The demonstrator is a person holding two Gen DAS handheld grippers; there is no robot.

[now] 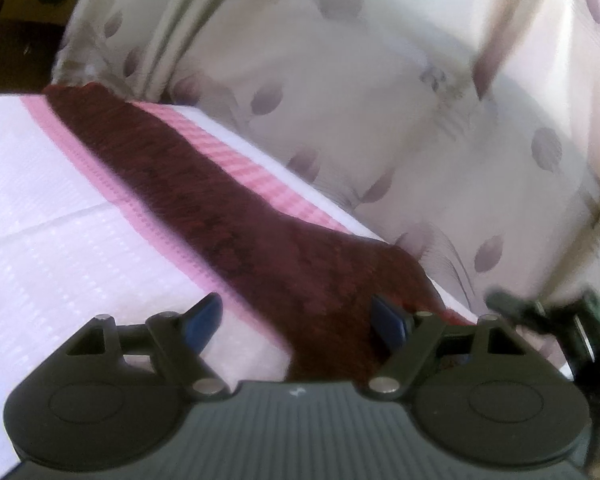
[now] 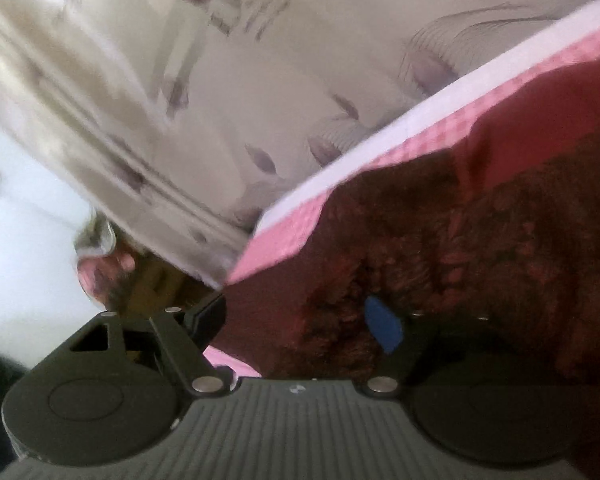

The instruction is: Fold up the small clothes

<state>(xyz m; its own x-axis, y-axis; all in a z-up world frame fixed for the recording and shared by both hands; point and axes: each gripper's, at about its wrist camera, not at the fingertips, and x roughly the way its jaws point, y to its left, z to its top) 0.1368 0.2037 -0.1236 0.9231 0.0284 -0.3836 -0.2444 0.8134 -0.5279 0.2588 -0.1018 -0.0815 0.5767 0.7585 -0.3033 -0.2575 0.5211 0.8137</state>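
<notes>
Dark red knit garment [image 1: 228, 208] runs diagonally from upper left to bottom centre over the pink-and-white cloth [image 1: 60, 220], its near end spreading between the wide-apart fingers of the left gripper [image 1: 300, 324], while the right gripper [image 2: 296, 320], jaws likewise apart, has the knit bunched lower right against its blue pad [image 2: 384, 328].

garment [image 1: 260, 248]: dark red, fuzzy knit
cloth [image 1: 52, 216]: white-pink, woven, textured
curtain [image 1: 380, 92]: smooth printed fabric
left gripper [image 1: 296, 324]: matt black plastic
</notes>
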